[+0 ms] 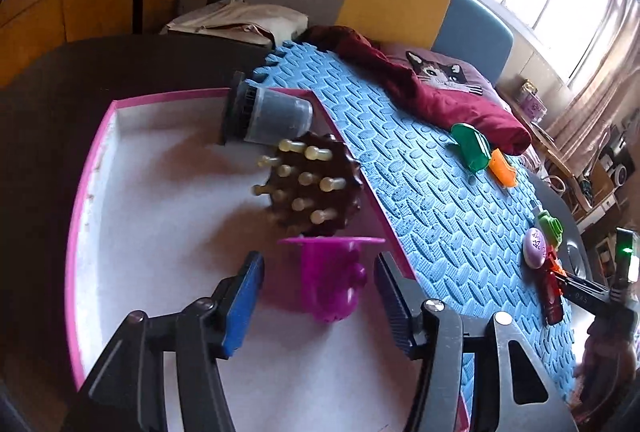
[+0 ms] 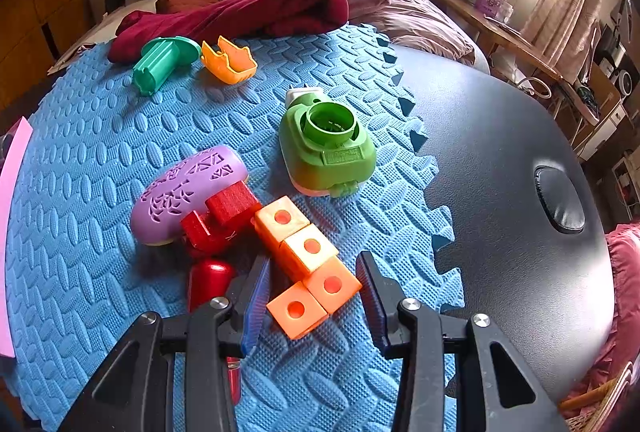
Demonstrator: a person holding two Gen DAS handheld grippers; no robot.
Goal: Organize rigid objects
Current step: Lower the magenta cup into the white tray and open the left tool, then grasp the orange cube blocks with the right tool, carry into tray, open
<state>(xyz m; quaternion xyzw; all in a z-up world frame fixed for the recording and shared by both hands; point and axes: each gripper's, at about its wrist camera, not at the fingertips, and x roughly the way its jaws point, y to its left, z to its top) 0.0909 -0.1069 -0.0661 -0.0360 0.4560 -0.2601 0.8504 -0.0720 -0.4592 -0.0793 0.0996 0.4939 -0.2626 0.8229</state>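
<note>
In the left wrist view, my left gripper (image 1: 320, 296) is open over the pink-rimmed white tray (image 1: 96, 152). A purple flanged plastic piece (image 1: 332, 280) lies in the tray between its fingers, untouched as far as I can see. A brown spiked massage ball (image 1: 316, 184) and a grey cup (image 1: 272, 114) lie further in the tray. In the right wrist view, my right gripper (image 2: 312, 296) is open around the near end of an orange cube chain (image 2: 308, 264) on the blue foam mat (image 2: 80, 172). A red block piece (image 2: 224, 216), a purple oval case (image 2: 188, 188) and a red cylinder (image 2: 208, 284) lie just left.
A green round-socket piece (image 2: 328, 148), a green flanged tube (image 2: 160, 64) and an orange clip (image 2: 228, 62) lie further on the mat. Dark red clothing (image 2: 248, 12) borders the mat's far edge. A black table surface (image 2: 512, 172) lies to the right.
</note>
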